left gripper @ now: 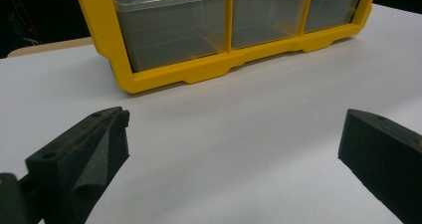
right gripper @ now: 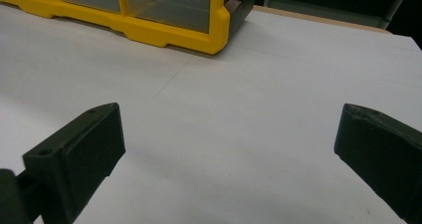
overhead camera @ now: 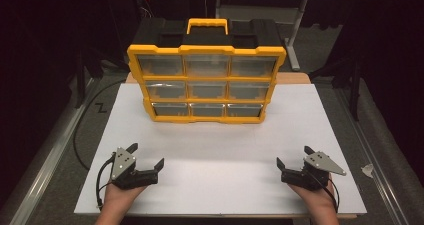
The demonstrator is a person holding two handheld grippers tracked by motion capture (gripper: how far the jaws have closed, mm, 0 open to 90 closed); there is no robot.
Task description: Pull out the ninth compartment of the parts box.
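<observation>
Right now both claws rest low at the near edge of the white table [overhead camera: 215, 150], each held in a hand coming in from the near side. The left gripper [overhead camera: 147, 155] has its jaws spread wide with nothing between them; in the left gripper view bare white tabletop lies between the two black foam pads [left gripper: 94, 149]. The right gripper [overhead camera: 295, 156] is the same: jaws fully apart, pinching nothing, only table surface between them in the right gripper view.

Farther out, the thing both claws face is the yellow drawer organizer [overhead camera: 206, 82], standing upright toward the far middle of the table, well apart from both claws. Its front of clear drawers, three rows of three, faces the person, with a black body and a yellow carry handle [overhead camera: 207, 25] on top. Its long axis runs left to right across the table.

From the left gripper it lies ahead and to the right; from the right gripper, ahead and to the left. Neither hand looks clearly nearer. The bottom row of drawers [overhead camera: 207, 109] is the nearest part to either claw, so I would judge that a reach straight forward and inward meets that row first.
</observation>
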